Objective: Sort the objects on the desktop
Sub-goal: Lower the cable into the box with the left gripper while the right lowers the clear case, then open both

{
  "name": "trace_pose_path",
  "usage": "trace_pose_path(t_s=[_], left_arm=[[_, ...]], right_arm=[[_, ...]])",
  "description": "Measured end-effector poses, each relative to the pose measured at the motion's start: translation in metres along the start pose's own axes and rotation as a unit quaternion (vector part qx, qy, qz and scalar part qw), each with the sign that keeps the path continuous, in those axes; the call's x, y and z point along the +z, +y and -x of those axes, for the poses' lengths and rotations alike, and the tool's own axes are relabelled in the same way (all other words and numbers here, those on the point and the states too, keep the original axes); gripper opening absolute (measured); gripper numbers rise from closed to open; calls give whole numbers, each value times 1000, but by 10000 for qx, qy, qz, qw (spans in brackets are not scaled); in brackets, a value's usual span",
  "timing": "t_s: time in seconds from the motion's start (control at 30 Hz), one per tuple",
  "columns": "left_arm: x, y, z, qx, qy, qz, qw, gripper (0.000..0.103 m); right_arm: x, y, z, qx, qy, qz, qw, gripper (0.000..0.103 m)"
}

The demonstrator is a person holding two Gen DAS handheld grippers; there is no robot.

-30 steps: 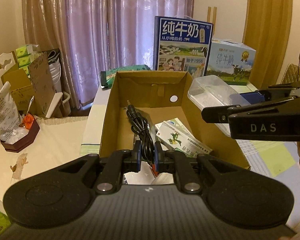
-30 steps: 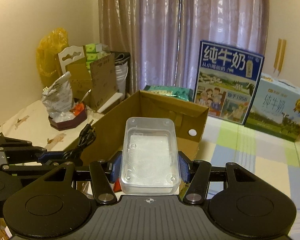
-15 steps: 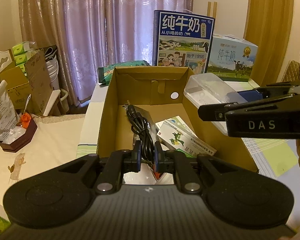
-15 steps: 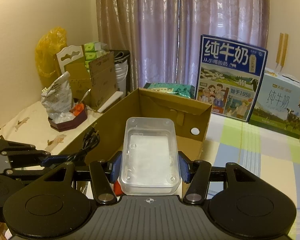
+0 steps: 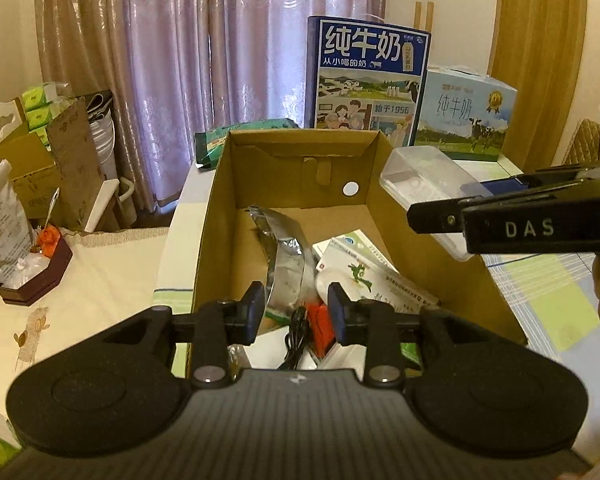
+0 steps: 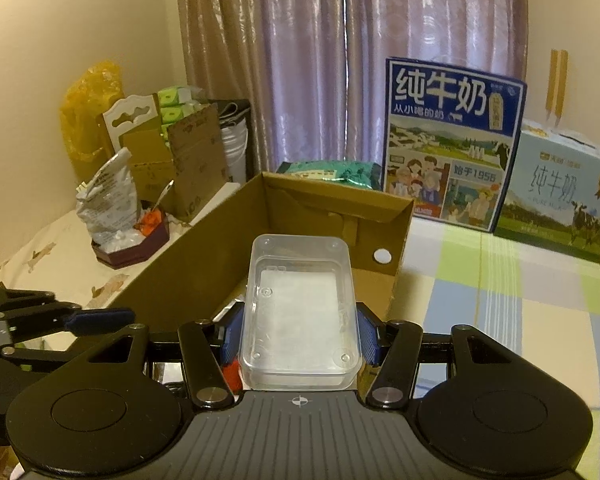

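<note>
Left wrist view. Your left hand-held gripper (image 5: pixel 296 308) hangs over the near end of the box (image 5: pixel 292 168), fingers spread wide with nothing between them. The cable (image 5: pixel 296 334) lies low centre of frame, just under the gap, among a red item and white packets inside the box. A foil pack (image 5: pixel 286 258) curves up the middle; a medicine carton (image 5: pixel 374 276) sits right of it. The right hand-held gripper (image 5: pixel 440 196) enters from the right edge, carrying the tub (image 5: pixel 420 188) above the box's right wall. Judgement: the cable looks delivered; lift this hand straight up so the fingers do not snag the cable loop or the foil pack, and clear the space over the box.

Right wrist view. Your right hand-held gripper (image 6: pixel 298 340) is clamped on the clear tub (image 6: pixel 300 312), blue pads pressing its long sides, tub level and bottom-up by the look of its feet. The box (image 6: pixel 332 200) fills centre frame, open top just ahead and below; the checked desk (image 6: pixel 500 280) runs to the right. The left tool shows at lower left. Judgement: carry the tub further left past the near wall before lowering, aim for the bare floor at the far end, keep it level, and ease the fingers apart only once it rests. Thin plastic may flex and slip under squeeze.
</note>
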State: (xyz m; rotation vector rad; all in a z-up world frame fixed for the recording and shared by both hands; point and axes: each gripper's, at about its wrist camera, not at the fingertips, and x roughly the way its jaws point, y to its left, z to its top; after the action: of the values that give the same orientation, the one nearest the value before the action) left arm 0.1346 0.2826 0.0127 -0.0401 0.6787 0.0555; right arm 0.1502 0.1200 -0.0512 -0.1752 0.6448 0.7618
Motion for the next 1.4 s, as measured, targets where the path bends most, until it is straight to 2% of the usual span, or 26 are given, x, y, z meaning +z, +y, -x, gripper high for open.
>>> trace_pose_path(t_s=[0.2, 0.4, 0.43, 0.47, 0.5, 0.83, 0.97, 1.13, 1.27, 1.4], left_arm=[[-2, 2, 10, 61, -56, 11, 10000, 34], [-4, 2, 16, 40, -93, 14, 9999, 34], [-4, 3, 16, 44, -96, 19, 9999, 34], [-4, 3, 16, 41, -94, 30, 9999, 34], [-5, 3, 17, 38, -97, 49, 9999, 34], [-14, 0, 25, 78, -109, 169, 9998, 44], [-16, -1, 35, 133, -148, 238, 9995, 63], [-19, -4, 57, 181, -241, 321, 9990, 75], [-23, -7, 80, 337, -446, 327, 9979, 100], [-30, -9, 103, 523, -575, 264, 9966, 101]], right_arm=[[1, 3, 1, 56, 40, -92, 9999, 54], [9, 6, -2, 120, -41, -218, 9997, 55], [10, 5, -4, 159, -40, -270, 9995, 62], [11, 4, -5, 199, -28, -346, 9992, 75], [12, 2, -5, 231, -33, -437, 9988, 79], [-4, -16, 13, 86, -28, -761, 9971, 82], [-13, -20, 26, 54, 53, -853, 9963, 88], [-24, -18, 48, 49, 92, -886, 9960, 99], [-31, -13, 69, 22, 90, -863, 9962, 101], [-40, -4, 90, 5, 135, -717, 9973, 101]])
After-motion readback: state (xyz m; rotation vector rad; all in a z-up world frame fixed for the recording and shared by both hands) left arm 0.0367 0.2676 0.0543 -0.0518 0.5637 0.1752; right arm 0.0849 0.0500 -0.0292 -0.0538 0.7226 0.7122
